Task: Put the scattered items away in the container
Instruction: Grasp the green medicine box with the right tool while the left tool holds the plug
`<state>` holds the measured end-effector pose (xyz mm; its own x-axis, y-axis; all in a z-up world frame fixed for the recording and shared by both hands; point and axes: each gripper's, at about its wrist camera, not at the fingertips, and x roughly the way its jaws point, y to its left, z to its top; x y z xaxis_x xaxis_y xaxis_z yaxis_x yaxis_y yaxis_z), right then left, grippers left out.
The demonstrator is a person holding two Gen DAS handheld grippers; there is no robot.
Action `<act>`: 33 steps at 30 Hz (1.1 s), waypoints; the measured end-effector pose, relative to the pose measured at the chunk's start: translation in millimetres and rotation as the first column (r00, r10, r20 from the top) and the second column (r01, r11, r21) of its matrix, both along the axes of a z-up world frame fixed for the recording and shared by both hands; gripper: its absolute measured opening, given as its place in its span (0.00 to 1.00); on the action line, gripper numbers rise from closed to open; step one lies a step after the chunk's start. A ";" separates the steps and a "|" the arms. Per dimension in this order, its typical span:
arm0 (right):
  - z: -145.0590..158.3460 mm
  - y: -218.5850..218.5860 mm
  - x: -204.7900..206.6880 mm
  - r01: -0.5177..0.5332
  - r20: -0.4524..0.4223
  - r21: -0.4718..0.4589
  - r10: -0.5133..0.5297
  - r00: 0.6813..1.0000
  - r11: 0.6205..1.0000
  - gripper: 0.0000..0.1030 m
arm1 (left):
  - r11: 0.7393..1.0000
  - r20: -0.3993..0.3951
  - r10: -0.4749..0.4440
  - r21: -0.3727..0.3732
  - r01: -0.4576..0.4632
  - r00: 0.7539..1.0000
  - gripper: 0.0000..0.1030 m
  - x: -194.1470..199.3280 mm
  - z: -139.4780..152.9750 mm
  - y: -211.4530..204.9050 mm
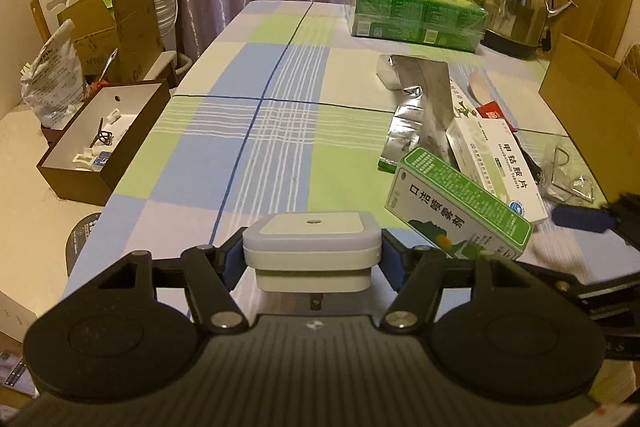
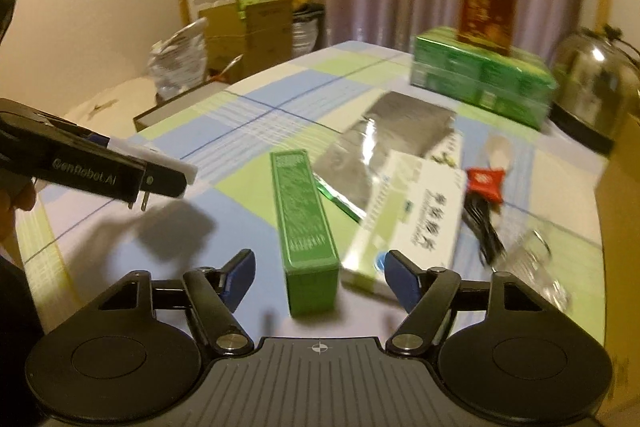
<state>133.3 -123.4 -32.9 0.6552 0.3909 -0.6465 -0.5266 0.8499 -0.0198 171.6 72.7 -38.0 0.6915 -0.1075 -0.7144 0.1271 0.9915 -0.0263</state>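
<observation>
Left gripper [image 1: 311, 259]: clamped on a white plug-in night light [image 1: 311, 241], held above the checked tablecloth [image 1: 256, 131].
Right gripper [image 2: 318, 275]: fingers spread wide, straddling the near end of a green box [image 2: 306, 219].
Just beyond: white medicine box [image 2: 408, 215] touching the green one.
Far left: open brown container [image 1: 100, 139] beside the table edge.

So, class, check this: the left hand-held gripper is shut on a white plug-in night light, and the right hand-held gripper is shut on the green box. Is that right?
One part is wrong. The right hand-held gripper is open: the right wrist view shows its fingers spread on either side of the green box, not touching it. The left hand-held gripper is indeed shut on the white plug-in night light.
</observation>
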 end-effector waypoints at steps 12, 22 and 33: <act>-9.8 35.4 38.4 -0.088 -0.063 -0.086 0.082 0.995 0.992 0.40 | 1.000 -0.001 0.002 -0.013 -0.002 1.000 0.60 -1.9 -5.0 6.6; -15.0 36.2 35.7 -0.067 -0.075 -0.095 0.060 0.995 0.993 0.27 | 1.000 0.003 -0.018 -0.014 0.018 1.000 0.60 -2.3 -2.1 0.7; 1.8 -2.2 -2.5 0.036 -0.099 -0.030 -0.039 0.994 0.999 0.27 | 0.998 0.008 -0.061 -0.004 0.062 0.998 0.60 -13.0 4.8 -19.0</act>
